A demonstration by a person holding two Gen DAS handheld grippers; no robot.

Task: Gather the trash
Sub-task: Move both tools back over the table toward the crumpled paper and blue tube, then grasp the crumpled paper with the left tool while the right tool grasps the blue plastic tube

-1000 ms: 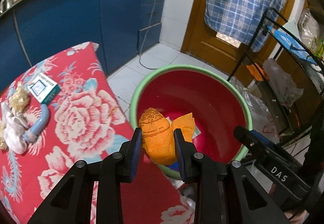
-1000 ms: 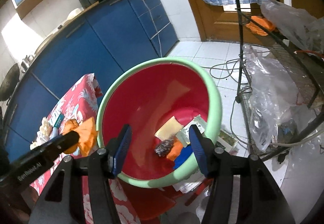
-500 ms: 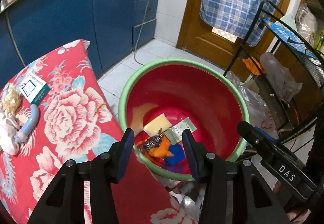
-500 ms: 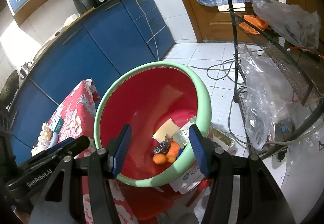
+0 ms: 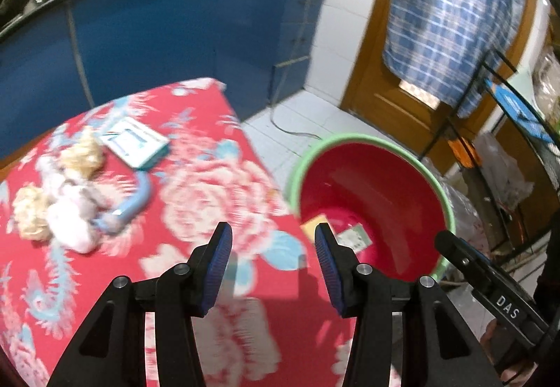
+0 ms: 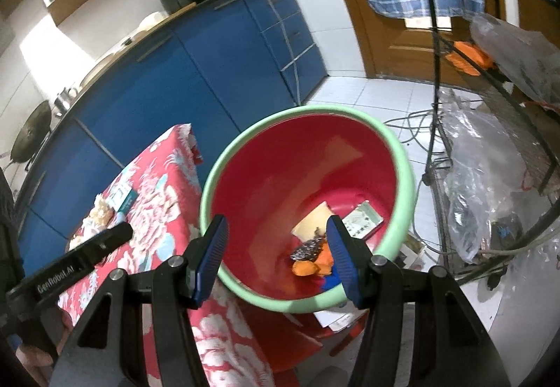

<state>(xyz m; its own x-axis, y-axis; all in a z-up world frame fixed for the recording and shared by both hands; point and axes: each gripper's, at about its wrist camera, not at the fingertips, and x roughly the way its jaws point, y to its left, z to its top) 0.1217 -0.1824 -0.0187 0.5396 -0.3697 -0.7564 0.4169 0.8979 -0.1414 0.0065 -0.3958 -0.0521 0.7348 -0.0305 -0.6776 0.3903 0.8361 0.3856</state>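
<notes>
A red bin with a green rim (image 5: pixel 446 198) stands on the floor beside the table's right edge. In the right wrist view the orange wad (image 6: pixel 303 268) lies at the bottom of the bin (image 6: pixel 406 177) with a yellow card, a foil scrap and a packet. My left gripper (image 5: pixel 273 233) is open and empty above the red floral tablecloth (image 5: pixel 217 187). Left of it lie crumpled tissues (image 5: pixel 70 215), a curved blue piece (image 5: pixel 138 199) and a small white box (image 5: pixel 134 142). My right gripper (image 6: pixel 276 224) hangs open over the bin's near rim, holding nothing.
Blue kitchen cabinets (image 6: pixel 196 79) run behind the table, with appliances on the counter. A black wire rack (image 6: pixel 490 149) with plastic bags stands right of the bin. Cables trail over the white floor tiles (image 6: pixel 392 96). A checked cloth (image 5: pixel 451 12) hangs on the wooden door.
My left gripper let go of the orange wad, which dropped into the bin. It opened and swung left from over the bin to above the table. The right gripper hardly moved.
</notes>
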